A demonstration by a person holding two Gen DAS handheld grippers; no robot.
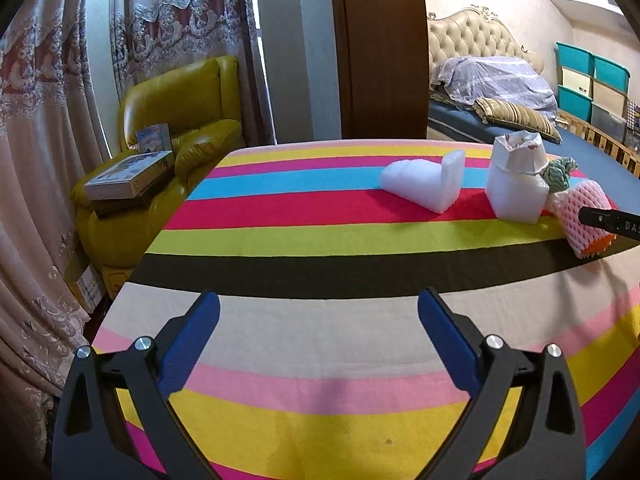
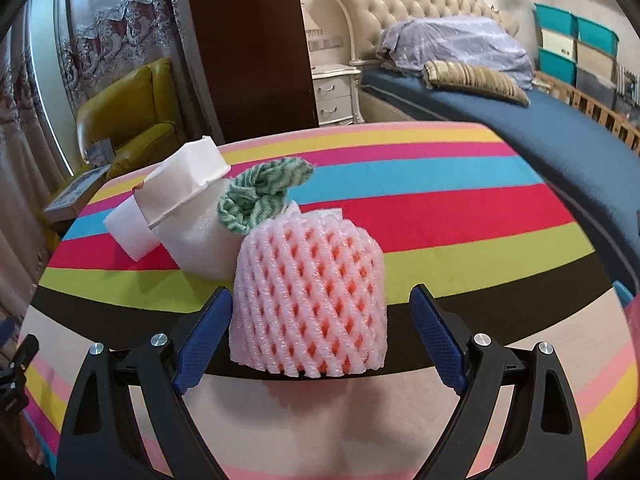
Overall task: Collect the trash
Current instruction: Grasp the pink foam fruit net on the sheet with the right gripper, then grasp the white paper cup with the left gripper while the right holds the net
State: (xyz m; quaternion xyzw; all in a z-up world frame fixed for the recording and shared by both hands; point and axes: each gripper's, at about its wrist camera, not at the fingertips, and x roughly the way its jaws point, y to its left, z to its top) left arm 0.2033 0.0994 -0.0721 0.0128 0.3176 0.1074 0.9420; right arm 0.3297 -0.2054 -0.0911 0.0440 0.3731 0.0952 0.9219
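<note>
A pink foam fruit net [image 2: 310, 300] with orange inside lies on the striped tablecloth [image 2: 460, 216]. My right gripper [image 2: 322, 300] is open with its jaws on either side of the net; the left pad is close to it, the right pad apart. Behind the net are a green crumpled cloth [image 2: 264, 188], a white foam wrap with a paper cup [image 2: 188, 192] and a white foam piece [image 2: 130, 232]. In the left wrist view my left gripper [image 1: 319, 308] is open and empty over the near stripes, far from the foam piece [image 1: 424, 184], cup [image 1: 516, 180] and net [image 1: 584, 216].
A yellow armchair [image 1: 172, 128] with boxes stands left of the table. A bed [image 2: 520, 108] with a tufted headboard and storage bins [image 2: 576, 48] are at the right. Curtains [image 1: 40, 160] hang at the left. A nightstand [image 2: 336, 92] stands behind the table.
</note>
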